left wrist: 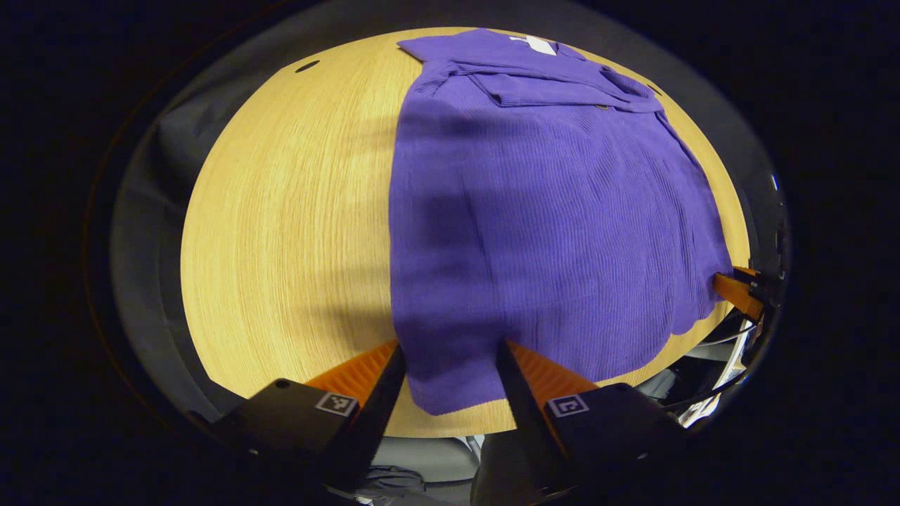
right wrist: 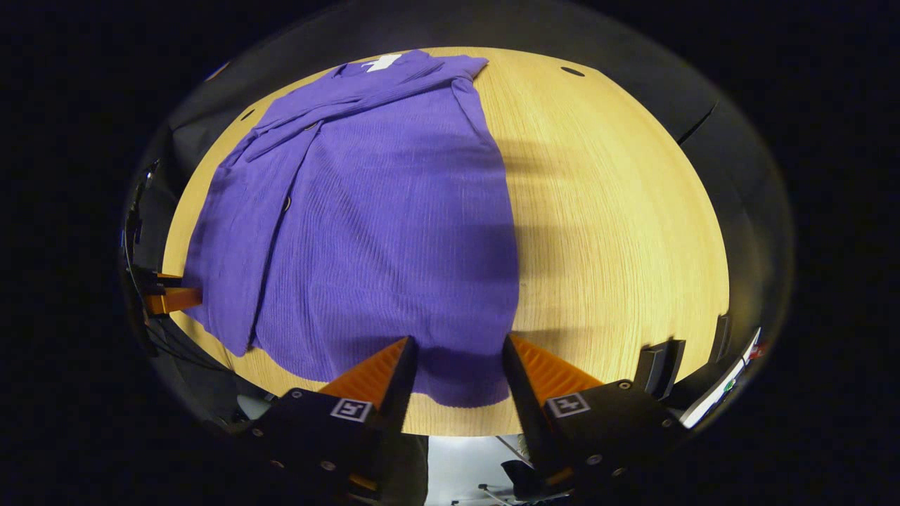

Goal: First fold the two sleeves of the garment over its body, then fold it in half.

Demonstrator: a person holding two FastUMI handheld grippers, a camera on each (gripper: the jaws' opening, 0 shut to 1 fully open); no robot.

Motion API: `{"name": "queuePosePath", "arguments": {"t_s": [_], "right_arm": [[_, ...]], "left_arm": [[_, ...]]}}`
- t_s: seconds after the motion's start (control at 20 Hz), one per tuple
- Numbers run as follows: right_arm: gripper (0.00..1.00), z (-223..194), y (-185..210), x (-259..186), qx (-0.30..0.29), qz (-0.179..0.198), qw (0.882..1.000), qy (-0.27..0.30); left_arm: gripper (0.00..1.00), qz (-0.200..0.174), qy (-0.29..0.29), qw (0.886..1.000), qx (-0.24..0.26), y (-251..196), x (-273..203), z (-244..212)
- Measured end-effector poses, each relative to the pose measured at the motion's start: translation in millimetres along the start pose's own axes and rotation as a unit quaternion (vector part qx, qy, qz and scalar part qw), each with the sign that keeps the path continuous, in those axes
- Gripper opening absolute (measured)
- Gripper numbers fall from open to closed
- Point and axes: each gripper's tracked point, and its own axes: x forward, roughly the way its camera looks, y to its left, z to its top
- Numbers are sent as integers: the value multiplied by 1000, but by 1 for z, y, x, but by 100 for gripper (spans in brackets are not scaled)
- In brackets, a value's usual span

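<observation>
**Both grippers poised at the hem**

The left gripper (left wrist: 450, 355) and right gripper (right wrist: 457, 351) gape wide, each straddling a near hem corner of the ribbed purple knit garment (left wrist: 548, 211), spread flat on the round pale-wood worktop (left wrist: 295, 225) (sleeves apparently already folded across the chest), seemingly ready for the half-fold.

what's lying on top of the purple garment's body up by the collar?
Both sleeves lie folded across the purple ribbed garment below its white label. The fabric under them is covered.

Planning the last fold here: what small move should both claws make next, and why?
Probably close both on the hem. The sleeves already lie across the purple garment, and the left claw and right claw each straddle a near hem corner, open.
</observation>
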Motion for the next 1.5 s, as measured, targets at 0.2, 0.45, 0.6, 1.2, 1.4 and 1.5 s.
{"name": "queuePosePath", "arguments": {"t_s": [0.2, 0.45, 0.6, 1.2, 1.4, 1.5], "right_arm": [[21, 3, 13, 0, 82, 51, 995, 16], [4, 14, 18, -15, 109, 81, 991, 14], [4, 27, 20, -35, 93, 81, 992, -3], [4, 120, 52, -119, 40, 119, 989, -78], [4, 172, 58, -141, 25, 133, 985, -104], [4, 199, 60, -150, 15, 139, 984, -114]], "left_arm": [[29, -26, 18, 999, -19, -13, 6, -1], [7, -45, 8, 999, -22, -16, -9, 6], [7, -65, -10, 998, -22, -15, -30, 17], [7, -83, -94, 992, 10, -29, -131, 99], [7, -75, -116, 990, 22, -30, -160, 144], [7, -71, -129, 989, 23, -25, -175, 171]]}}
